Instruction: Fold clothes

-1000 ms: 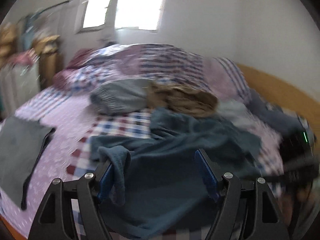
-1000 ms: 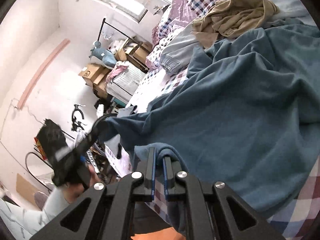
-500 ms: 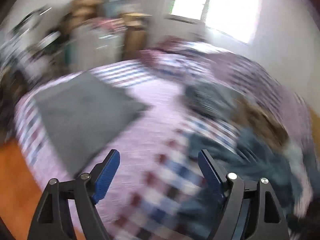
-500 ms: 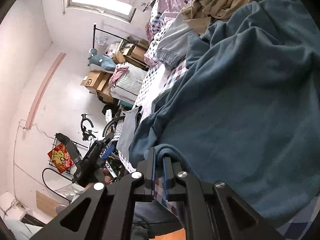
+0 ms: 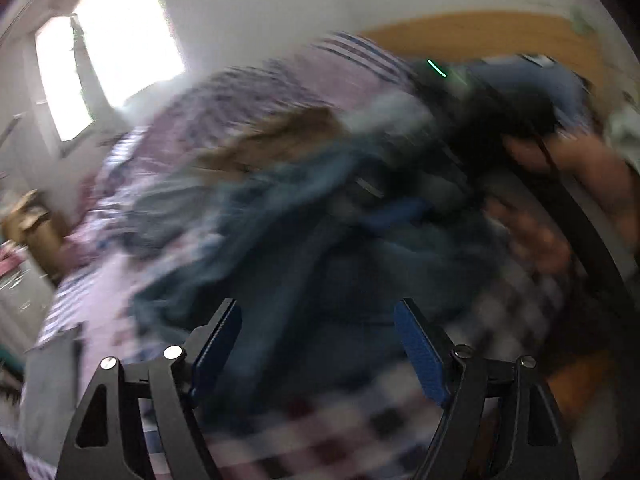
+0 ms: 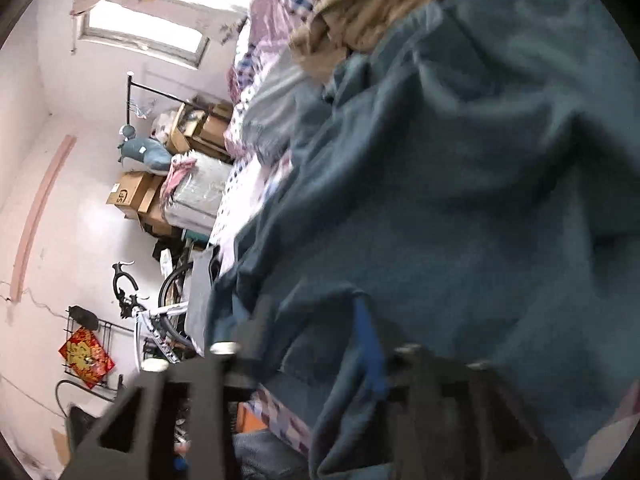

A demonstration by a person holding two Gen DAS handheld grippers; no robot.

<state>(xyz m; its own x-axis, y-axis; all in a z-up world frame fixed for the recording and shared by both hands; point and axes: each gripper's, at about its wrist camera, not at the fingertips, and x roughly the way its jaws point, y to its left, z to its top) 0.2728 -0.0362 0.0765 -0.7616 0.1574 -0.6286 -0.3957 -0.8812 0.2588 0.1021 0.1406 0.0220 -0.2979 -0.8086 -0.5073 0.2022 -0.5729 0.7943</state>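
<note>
Teal garment (image 6: pixel 460 200) crowded by tan garment (image 6: pixel 360 12) and grey garment (image 6: pixel 276 96).

garments: teal (image 6: pixel 460 200) 1 | tan (image 6: pixel 360 12) 1 | grey (image 6: pixel 276 108) 1 | tongs: 2

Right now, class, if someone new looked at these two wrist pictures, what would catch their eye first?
The big teal garment fills most of the right wrist view, spread over the checked bedspread, its edge lying between the opening jaws of the right gripper. A tan garment lies bunched beyond it. In the blurred left wrist view, the left gripper hangs open above the same teal cloth.
</note>
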